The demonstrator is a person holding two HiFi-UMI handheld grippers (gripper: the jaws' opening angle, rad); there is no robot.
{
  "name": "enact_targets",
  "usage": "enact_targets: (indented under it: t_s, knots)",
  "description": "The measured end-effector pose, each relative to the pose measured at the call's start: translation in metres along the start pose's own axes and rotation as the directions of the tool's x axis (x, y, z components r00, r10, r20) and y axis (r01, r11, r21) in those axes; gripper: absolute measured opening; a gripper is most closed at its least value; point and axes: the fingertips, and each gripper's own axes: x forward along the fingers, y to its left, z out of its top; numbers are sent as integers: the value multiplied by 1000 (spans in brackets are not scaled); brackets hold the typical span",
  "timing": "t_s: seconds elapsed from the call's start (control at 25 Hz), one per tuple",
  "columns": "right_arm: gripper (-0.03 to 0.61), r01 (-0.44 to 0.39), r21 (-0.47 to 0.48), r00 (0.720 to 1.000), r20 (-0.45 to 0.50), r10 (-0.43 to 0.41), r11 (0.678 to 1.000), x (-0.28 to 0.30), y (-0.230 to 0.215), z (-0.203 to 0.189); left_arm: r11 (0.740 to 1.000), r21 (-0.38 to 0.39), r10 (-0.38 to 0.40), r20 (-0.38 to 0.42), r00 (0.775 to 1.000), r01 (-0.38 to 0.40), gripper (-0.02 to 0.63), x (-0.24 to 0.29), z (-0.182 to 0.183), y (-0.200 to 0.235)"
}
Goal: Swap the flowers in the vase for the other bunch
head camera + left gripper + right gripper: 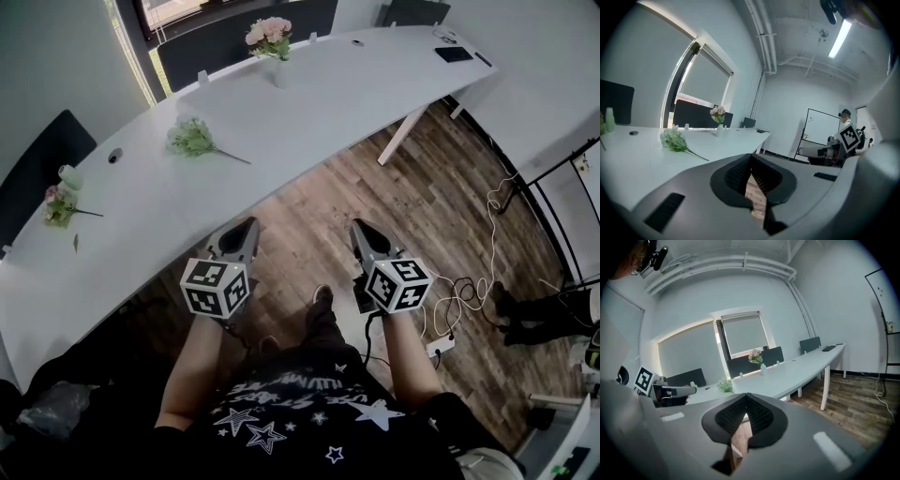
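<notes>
Across the long white worktop (309, 122), pink flowers (269, 36) sat in the vase (277, 73) near its far edge; the other bunch (192, 139) lay loose, seemingly mid-worktop. My left gripper (247, 225) and right gripper (360, 226) hung short of the near edge, jaws closed and empty: nothing swapped yet.

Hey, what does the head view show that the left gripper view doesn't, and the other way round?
Only the head view: white cables and the person's star-print shirt. Only the left gripper view: a whiteboard and a lit ceiling light. Both: the vase of pink flowers and the green bunch lying on the white table.
</notes>
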Motion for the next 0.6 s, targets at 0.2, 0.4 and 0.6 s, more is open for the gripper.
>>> enact_targets:
  t_s: [0.2, 0.4, 0.6]
  knots:
    - [2, -4, 0, 1000, -19, 4, 1000, 17, -39, 14, 1000, 16, -4, 0, 1000, 4, 8, 49, 19, -10]
    - [2, -32, 10, 999, -38, 32, 999, 42, -82, 23, 1000, 3, 15, -14, 1000, -15, 8, 94, 23, -16]
    - [2, -88, -7, 996, -27, 88, 996, 73, -114, 50, 999, 15, 47, 9, 999, -47, 8, 136, 38, -23]
